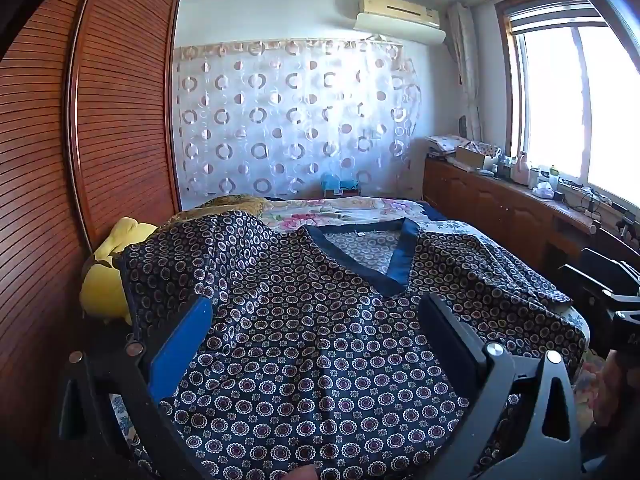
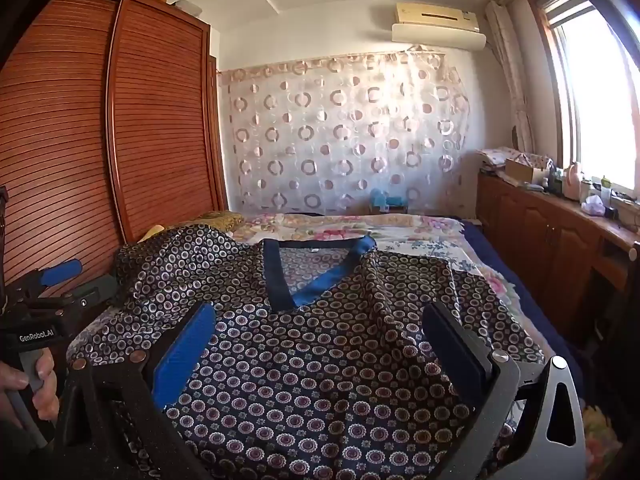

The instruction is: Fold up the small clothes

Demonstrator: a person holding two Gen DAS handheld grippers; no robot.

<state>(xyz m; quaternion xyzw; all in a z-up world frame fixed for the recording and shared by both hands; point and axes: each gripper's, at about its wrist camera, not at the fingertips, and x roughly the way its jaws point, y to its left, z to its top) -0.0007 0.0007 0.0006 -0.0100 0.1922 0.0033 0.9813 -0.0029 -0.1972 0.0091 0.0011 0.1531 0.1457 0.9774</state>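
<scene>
Item: dark patterned top (image 1: 304, 320), navy with small ring motifs and a plain blue V-neck band (image 1: 360, 264). It is laid flat, front upward, on the bed (image 1: 360, 206), spread across the near end, with the neckline pointed toward the far end. One sleeve is draped toward the bed's left edge, beside the yellow soft toy (image 1: 106, 272); the other sleeve is spread toward the right edge. Some creases are seen across the chest.

Left claw (image 1: 316, 332): held above the body of the top, jaws spread wide and released, nothing gripped between the blue pad (image 1: 180, 352) and the black one.

Right claw (image 2: 320, 344): likewise held over the top, jaws fully apart, nothing clasped. In the right wrist view, the handle of the other tool is seen at the left, gripped by a hand (image 2: 28, 384).

Surroundings: a floral bedspread (image 2: 340, 232) is exposed beyond the top. A louvred wooden wardrobe (image 1: 120, 120) is placed along the bed's left side, a low wooden cabinet (image 2: 540, 224) under the window (image 1: 580, 100) on the right, and a circle-print curtain (image 1: 296, 120) behind the far end.
</scene>
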